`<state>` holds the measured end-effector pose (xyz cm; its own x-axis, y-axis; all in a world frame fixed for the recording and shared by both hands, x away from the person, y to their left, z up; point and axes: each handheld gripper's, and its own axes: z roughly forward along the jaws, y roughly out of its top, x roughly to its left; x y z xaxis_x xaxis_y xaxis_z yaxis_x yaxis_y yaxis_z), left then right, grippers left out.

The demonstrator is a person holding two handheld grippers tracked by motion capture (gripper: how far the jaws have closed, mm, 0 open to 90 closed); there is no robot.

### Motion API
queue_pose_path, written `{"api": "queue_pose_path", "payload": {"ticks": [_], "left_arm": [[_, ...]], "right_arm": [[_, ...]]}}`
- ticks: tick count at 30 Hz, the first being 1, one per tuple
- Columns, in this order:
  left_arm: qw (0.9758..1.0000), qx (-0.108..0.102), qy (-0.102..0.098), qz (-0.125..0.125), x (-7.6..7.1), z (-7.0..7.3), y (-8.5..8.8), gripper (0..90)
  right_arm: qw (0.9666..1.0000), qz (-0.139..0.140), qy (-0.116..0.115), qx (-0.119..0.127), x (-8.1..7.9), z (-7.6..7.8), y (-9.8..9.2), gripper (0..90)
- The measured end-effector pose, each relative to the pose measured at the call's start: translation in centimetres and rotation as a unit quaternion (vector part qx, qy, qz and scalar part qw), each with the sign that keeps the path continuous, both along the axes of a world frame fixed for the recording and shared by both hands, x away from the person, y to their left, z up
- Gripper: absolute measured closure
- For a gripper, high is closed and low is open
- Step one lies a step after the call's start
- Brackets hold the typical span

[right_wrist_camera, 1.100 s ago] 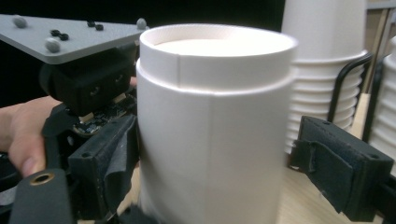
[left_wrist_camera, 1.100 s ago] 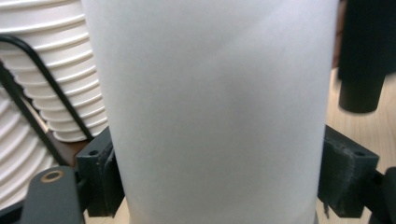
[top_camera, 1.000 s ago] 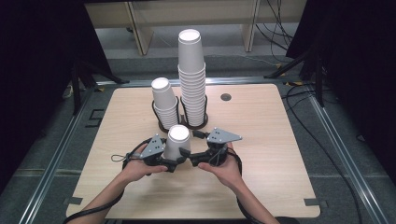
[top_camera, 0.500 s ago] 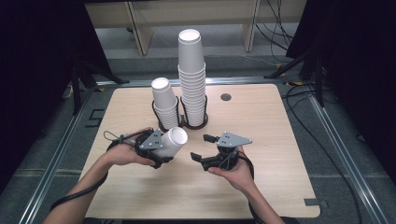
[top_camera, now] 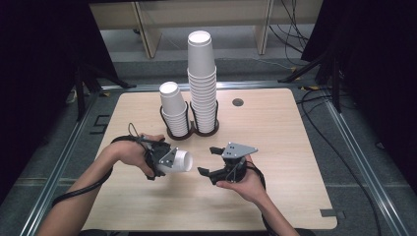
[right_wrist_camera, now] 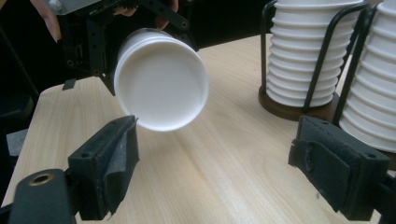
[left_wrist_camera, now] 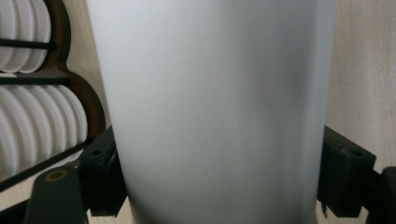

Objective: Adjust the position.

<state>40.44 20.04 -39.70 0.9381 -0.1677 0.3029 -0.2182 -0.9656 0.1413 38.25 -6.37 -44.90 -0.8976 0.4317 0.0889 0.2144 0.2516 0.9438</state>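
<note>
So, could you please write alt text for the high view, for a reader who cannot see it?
A person at a wooden table holds a white paper cup on its side in the left claw, while the right claw stands open beside it. Behind them, two stacks of cups stand in a dark wire holder.

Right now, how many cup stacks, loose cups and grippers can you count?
Cup stacks: 2, the short stack and the tall stack
Loose cups: 1, the white cup
Grippers: 2, the left gripper and the right gripper
Total: 5
</note>
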Motion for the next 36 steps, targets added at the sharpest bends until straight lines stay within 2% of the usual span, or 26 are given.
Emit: {"api": "queue_pose_path", "payload": {"ticks": [2, 4, 5, 8, 11, 14, 16, 17, 19, 22, 24, 25, 26, 27, 28, 36], "left_arm": [[0.9999, 0.01, 0.0, -0.008, 0.0, 0.0, -0.3, 19.2], [0.9998, 0.017, 0.002, -0.013, 0.1, 0.0, -0.5, 19.2], [0.9997, 0.02, 0.003, -0.016, 0.1, 0.0, -0.6, 19.2], [0.9994, 0.03, 0.003, -0.019, 0.2, 0.0, -0.8, 19.3], [0.9993, 0.031, 0.002, -0.02, 0.3, 0.0, -1.1, 19.3], [0.9991, 0.035, 0.002, -0.023, 0.4, 0.0, -1.3, 19.3], [0.9992, 0.034, 0.0, -0.024, 0.5, -0.1, -1.5, 19.3], [0.9991, 0.035, 0.002, -0.025, 0.5, -0.1, -1.5, 19.3], [0.999, 0.036, 0.001, -0.025, 0.5, -0.1, -1.6, 19.2], [0.999, 0.037, 0.002, -0.025, 0.6, -0.2, -1.7, 19.2], [0.999, 0.037, 0.003, -0.025, 0.6, -0.3, -1.7, 19.2], [0.999, 0.036, 0.003, -0.026, 0.6, -0.3, -1.7, 19.2], [0.999, 0.037, 0.002, -0.026, 0.6, -0.3, -1.8, 19.2], [0.9989, 0.038, 0.003, -0.027, 0.6, -0.3, -1.8, 19.2], [0.9989, 0.039, 0.004, -0.028, 0.6, -0.3, -1.8, 19.1], [0.9988, 0.04, 0.003, -0.03, 0.6, -0.3, -2.2, 19.1]], "right_arm": [[0.9999, 0.004, -0.01, -0.007, 0.1, 0.1, 0.2, 15.2], [0.9999, 0.009, -0.003, -0.005, 0.0, 0.1, 0.3, 15.2], [0.9998, 0.008, -0.016, -0.009, 0.1, 0.1, 0.5, 15.2], [0.9996, 0.021, -0.01, -0.018, 0.1, 0.2, 0.8, 15.4], [0.9988, 0.033, -0.025, -0.024, 0.2, 0.5, 1.5, 15.7], [0.998, 0.047, -0.03, -0.03, 0.3, 0.9, 2.1, 15.7], [0.9975, 0.057, -0.023, -0.037, 0.4, 1.0, 2.5, 15.7], [0.9977, 0.054, -0.012, -0.04, 0.3, 1.1, 2.7, 15.7], [0.9965, 0.064, -0.026, -0.046, 0.7, 1.0, 3.1, 15.7], [0.9965, 0.064, -0.01, -0.053, 0.6, 0.9, 3.7, 15.8], [0.9962, 0.067, -0.019, -0.052, 0.7, 0.9, 3.9, 16.3], [0.9954, 0.069, -0.034, -0.057, 0.9, 0.9, 4.0, 16.4], [0.9961, 0.067, -0.021, -0.053, 0.8, 0.9, 4.1, 16.9], [0.995, 0.072, -0.035, -0.06, 1.0, 0.9, 4.2, 17.3], [0.995, 0.076, -0.029, -0.059, 1.0, 0.8, 4.3, 17.3], [0.9945, 0.08, -0.029, -0.062, 1.2, 0.5, 4.8, 18.8]]}}
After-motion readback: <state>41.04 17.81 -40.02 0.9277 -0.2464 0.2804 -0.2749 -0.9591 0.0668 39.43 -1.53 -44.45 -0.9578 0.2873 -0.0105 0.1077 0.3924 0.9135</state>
